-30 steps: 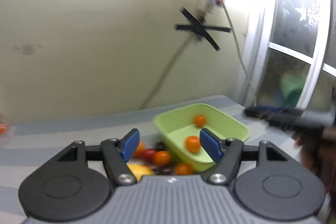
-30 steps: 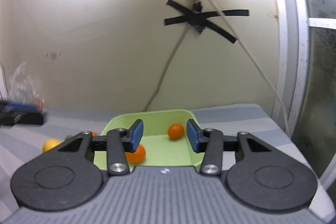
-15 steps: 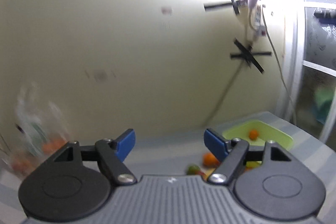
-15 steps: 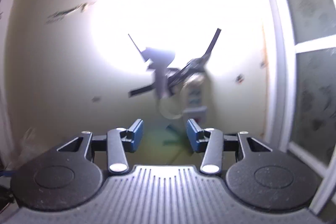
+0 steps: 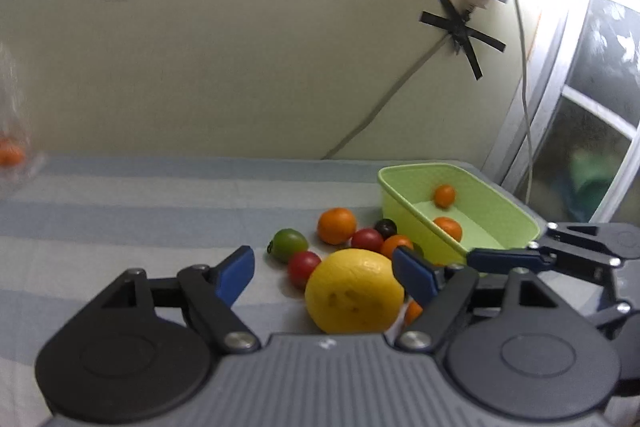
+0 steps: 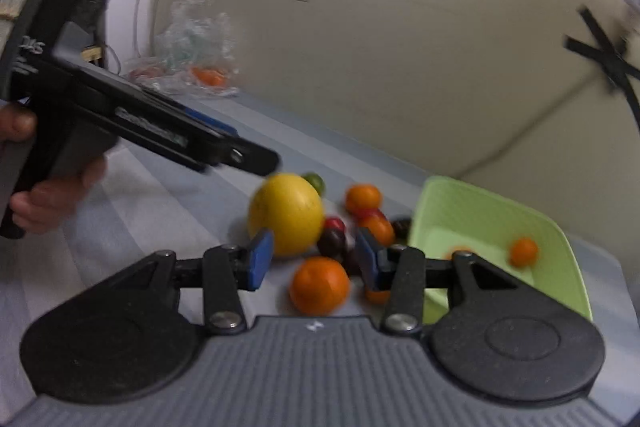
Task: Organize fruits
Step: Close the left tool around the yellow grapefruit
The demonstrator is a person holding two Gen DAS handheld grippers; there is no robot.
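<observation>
Our left gripper (image 5: 322,269) has opened its jaws wider, and now the big yellow fruit (image 5: 354,293) sits between them, low in the middle of the frame. Before, we saw mostly wall. Our right gripper (image 6: 314,259) swung from the bright wall down to the fruit pile, with an orange (image 6: 319,285) between its jaws.

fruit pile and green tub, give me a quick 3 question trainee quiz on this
1. True or false: the big yellow fruit already lies in the green tub.
2. How many orange fruits lie inside the tub?
3. The left gripper has its jaws: A) clamped on a tomato B) apart around the yellow fruit, pads not pressing C) shut on nothing

Key: 1 false, it lies on the striped cloth; 2 two; 3 B, and they have just been opening.
</observation>
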